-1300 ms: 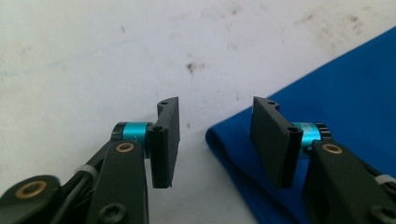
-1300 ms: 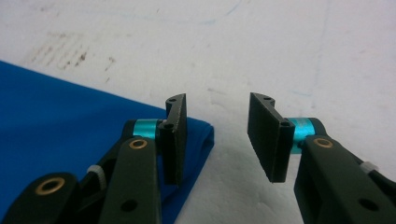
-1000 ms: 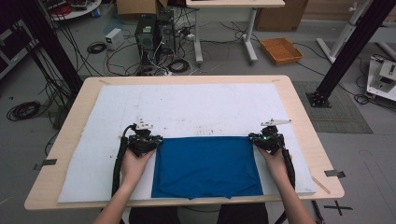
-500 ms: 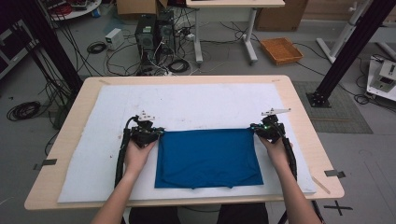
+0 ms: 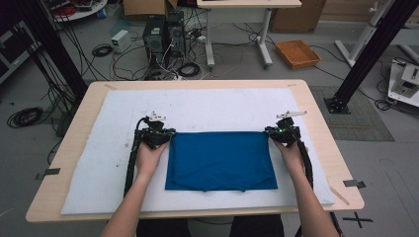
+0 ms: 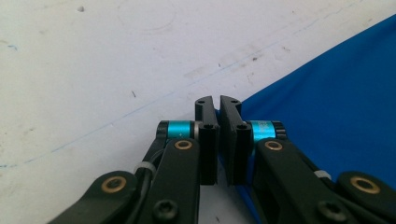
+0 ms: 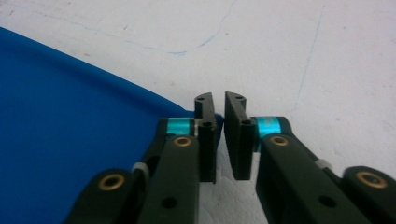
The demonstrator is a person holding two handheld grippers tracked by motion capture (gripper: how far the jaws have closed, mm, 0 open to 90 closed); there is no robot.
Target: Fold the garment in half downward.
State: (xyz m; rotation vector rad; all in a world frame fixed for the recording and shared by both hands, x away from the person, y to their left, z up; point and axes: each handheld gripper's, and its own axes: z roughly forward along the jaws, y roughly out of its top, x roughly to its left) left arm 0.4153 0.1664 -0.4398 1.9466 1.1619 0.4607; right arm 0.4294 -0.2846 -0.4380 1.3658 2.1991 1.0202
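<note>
A blue cloth (image 5: pixel 220 160) lies flat as a folded rectangle on the white mat (image 5: pixel 222 106). My left gripper (image 5: pixel 162 135) is at its far left corner and my right gripper (image 5: pixel 277 133) at its far right corner. In the left gripper view the jaws (image 6: pixel 218 100) have just been opening but stand a hair apart, still pinching the cloth corner (image 6: pixel 327 102). In the right gripper view the jaws (image 7: pixel 218 97) have also just been opening. They show a clear gap with white mat behind it, and only a tip of the cloth (image 7: pixel 70 116) lies at the left pad.
The mat covers most of the wooden table (image 5: pixel 321 123), with bare mat beyond the cloth. On the floor behind are computer towers (image 5: pixel 155 32), cables, an orange tray (image 5: pixel 298 53) and black frame posts (image 5: pixel 368 54).
Both hands have slid away from the person, taking the cloth's far edge with them, so the cloth lies farther up the mat. The right jaws have parted.
</note>
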